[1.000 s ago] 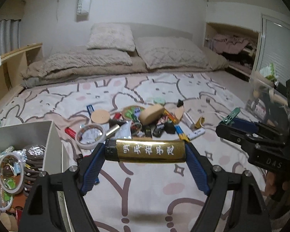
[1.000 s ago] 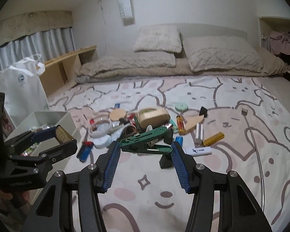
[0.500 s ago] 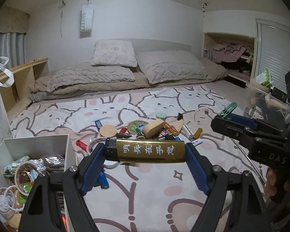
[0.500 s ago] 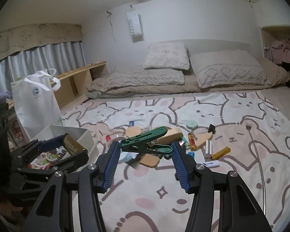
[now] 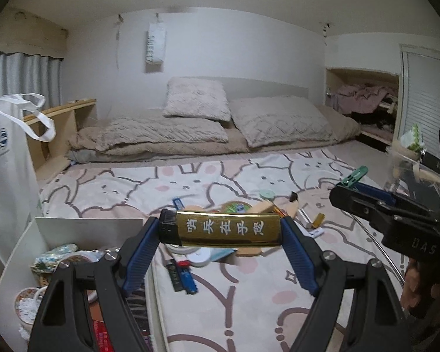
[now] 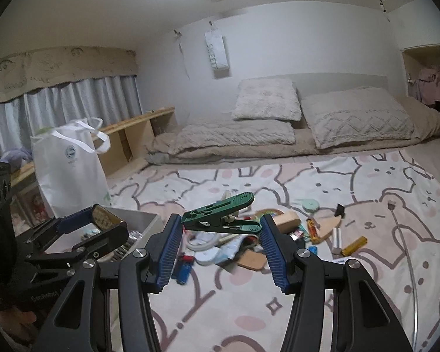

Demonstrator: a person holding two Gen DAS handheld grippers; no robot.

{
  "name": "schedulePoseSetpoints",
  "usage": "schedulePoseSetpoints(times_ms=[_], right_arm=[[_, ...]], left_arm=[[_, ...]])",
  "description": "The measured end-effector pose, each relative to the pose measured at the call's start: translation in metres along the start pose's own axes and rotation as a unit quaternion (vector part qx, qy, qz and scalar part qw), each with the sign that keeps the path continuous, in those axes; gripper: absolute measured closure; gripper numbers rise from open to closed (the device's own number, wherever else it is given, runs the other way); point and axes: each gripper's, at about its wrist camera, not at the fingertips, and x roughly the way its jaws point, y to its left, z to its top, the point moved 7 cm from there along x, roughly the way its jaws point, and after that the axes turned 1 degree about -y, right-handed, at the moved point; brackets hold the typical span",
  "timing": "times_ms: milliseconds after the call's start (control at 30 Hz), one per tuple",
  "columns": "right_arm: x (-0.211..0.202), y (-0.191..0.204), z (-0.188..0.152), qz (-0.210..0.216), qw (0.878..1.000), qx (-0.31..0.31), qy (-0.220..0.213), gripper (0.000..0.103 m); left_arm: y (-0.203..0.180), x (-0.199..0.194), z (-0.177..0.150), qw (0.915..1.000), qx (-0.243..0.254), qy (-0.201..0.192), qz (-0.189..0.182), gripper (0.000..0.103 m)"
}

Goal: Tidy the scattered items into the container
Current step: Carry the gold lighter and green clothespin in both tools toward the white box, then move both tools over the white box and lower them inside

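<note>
My left gripper [image 5: 220, 231] is shut on a gold lighter [image 5: 226, 231] with white characters, held crosswise above the bed by the right wall of the white storage box [image 5: 23, 240]. The box holds tape rolls and wrapped items. My right gripper [image 6: 221, 226] is shut on a green clothes peg [image 6: 223, 217], held above the bedspread. The left gripper with its lighter also shows in the right wrist view [image 6: 102, 220], over the box [image 6: 149, 220]. A pile of scattered small items [image 6: 249, 240] lies on the bedspread beyond both grippers.
A white tote bag [image 6: 70, 164] stands left of the box. Pillows and a folded blanket [image 5: 190, 129] lie at the head of the bed. A second gold lighter [image 6: 353, 246], a blue lighter [image 5: 187, 277] and a thin metal rod [image 6: 404, 240] lie on the bedspread.
Both grippers have risen and drawn back toward the box with their loads; the item pile now looks smaller and farther, and the box interior sits below the left gripper.
</note>
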Motion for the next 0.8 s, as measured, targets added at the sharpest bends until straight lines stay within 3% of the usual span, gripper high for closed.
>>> schedulePoseSetpoints(times_ms=[500,800], right_arm=[[0.007,0.071,0.021,0.056,0.998,-0.012,-0.023,0.048],[0.022,0.117,0.015,0.091,0.996,-0.027,-0.002,0.048]], left_arm=[[0.073,-0.046,0.016,0.9965,-0.041,-0.040,0.061,0.021],[0.135,-0.059,0.007,0.9906,-0.094,-0.027,0.096,0.021]])
